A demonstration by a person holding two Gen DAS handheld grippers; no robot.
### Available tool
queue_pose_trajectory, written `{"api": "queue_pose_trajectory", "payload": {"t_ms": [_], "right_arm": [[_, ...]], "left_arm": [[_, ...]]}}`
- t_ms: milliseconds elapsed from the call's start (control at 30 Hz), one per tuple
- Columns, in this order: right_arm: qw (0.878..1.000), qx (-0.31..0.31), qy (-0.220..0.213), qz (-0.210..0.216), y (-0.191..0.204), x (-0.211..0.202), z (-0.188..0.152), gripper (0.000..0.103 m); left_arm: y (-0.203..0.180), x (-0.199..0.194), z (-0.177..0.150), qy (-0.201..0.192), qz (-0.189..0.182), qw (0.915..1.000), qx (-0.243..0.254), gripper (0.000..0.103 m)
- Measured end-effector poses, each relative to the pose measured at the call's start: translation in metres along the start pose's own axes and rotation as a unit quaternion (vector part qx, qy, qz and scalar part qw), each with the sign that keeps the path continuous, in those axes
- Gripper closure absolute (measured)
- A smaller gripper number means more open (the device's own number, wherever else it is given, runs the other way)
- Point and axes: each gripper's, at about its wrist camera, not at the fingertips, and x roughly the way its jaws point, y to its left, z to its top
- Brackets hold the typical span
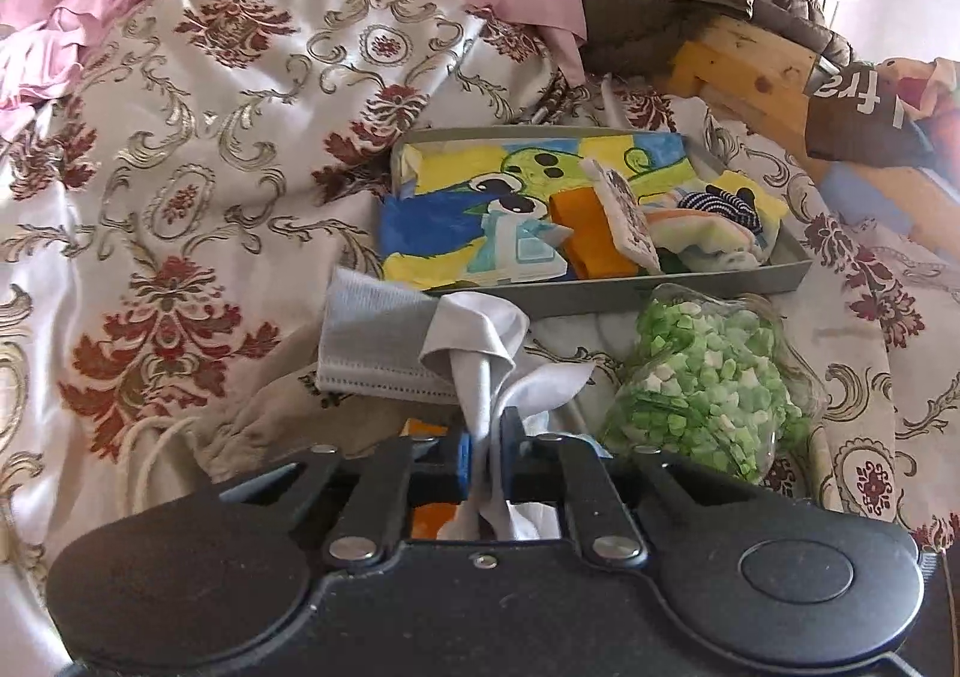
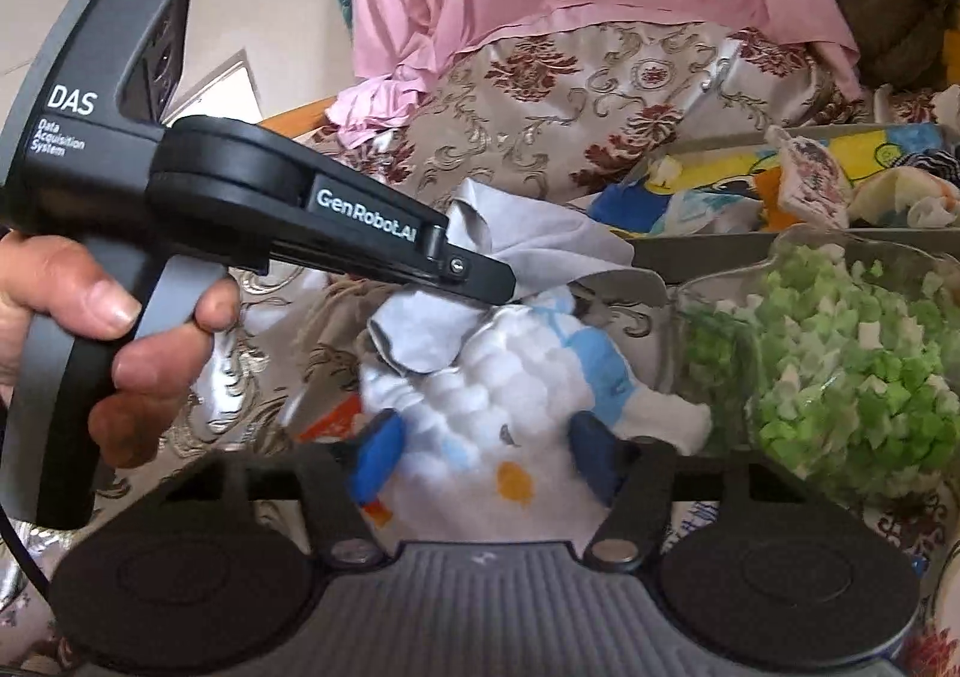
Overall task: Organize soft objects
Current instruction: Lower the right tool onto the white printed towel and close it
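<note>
Two tools at work on soft things on a bed

The left tool [image 1: 485,452] is clamped on a thin, crumpled pale-grey cloth [image 1: 474,338]; the right tool [image 2: 489,452] stands apart around a fluffy white plush toy with blue and orange patches [image 2: 510,395], pads not clearly pressing. Both lie on the cream floral bedspread [image 1: 198,149], just before a shallow grey cardboard tray [image 1: 600,296].

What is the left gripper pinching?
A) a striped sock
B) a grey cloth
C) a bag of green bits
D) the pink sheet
B: the left gripper is shut on a grey cloth, which bunches up between its blue pads; the bag of green bits lies untouched beside it.
</note>
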Motion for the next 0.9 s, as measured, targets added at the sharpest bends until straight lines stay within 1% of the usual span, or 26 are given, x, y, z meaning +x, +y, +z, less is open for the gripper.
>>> {"api": "queue_pose_trajectory", "payload": {"t_ms": [67, 167, 267, 333, 400, 467, 500, 567, 600, 667, 733, 767, 833, 900], "right_arm": [[1.0, -0.008, 0.001, -0.001, 0.004, -0.002, 0.001, 0.064], [1.0, -0.026, 0.008, 0.002, 0.011, -0.006, 0.002, 0.073], [0.998, -0.051, 0.017, 0.02, 0.021, -0.013, 0.003, 0.08], [0.996, -0.077, 0.021, 0.032, 0.03, -0.018, 0.004, 0.082], [0.995, -0.086, 0.021, 0.038, 0.035, -0.023, 0.004, 0.082], [0.996, -0.083, 0.016, 0.029, 0.035, -0.022, 0.004, 0.081], [0.997, -0.078, 0.012, 0.02, 0.033, -0.02, 0.004, 0.078], [0.998, -0.057, -0.005, 0.009, 0.025, -0.02, 0.003, 0.057], [0.999, -0.04, -0.017, 0.011, 0.019, -0.02, 0.004, 0.053], [0.999, -0.01, -0.035, 0.012, 0.01, -0.021, 0.006, 0.035], [0.999, 0.0, -0.047, 0.003, 0.004, -0.02, 0.007, 0.024], [0.999, 0.003, -0.047, 0.0, 0.001, -0.018, 0.007, 0.021], [0.999, 0.017, -0.039, 0.008, -0.006, -0.014, 0.006, 0.018], [0.999, 0.031, -0.026, 0.021, -0.01, -0.009, 0.005, 0.016]], "left_arm": [[0.002, -0.01, -0.002, -0.002, 0.004, 1.0, 0.002, 0.096], [0.005, -0.025, -0.006, 0.003, 0.006, 1.0, 0.006, 0.096], [0.008, -0.04, -0.012, 0.009, 0.003, 0.9998, 0.015, 0.096], [0.012, -0.046, -0.016, 0.015, 0.005, 0.9997, 0.019, 0.096], [0.017, -0.05, -0.019, 0.02, 0.005, 0.9997, 0.015, 0.096], [0.023, -0.051, -0.022, 0.019, 0.006, 0.9998, 0.008, 0.095], [0.026, -0.049, -0.022, 0.019, 0.006, 0.9998, 0.003, 0.094], [0.03, -0.043, -0.021, 0.02, 0.003, 0.9998, -0.003, 0.093], [0.032, -0.04, -0.02, 0.02, -0.002, 0.9998, -0.008, 0.093], [0.032, -0.035, -0.016, 0.018, -0.016, 0.9997, -0.01, 0.088], [0.032, -0.03, -0.012, 0.015, -0.028, 0.9995, -0.006, 0.084], [0.032, -0.026, -0.01, 0.014, -0.033, 0.9994, -0.006, 0.084], [0.032, -0.019, -0.007, 0.013, -0.041, 0.999, -0.009, 0.083], [0.033, -0.012, -0.006, 0.013, -0.049, 0.9986, -0.015, 0.078]]}}
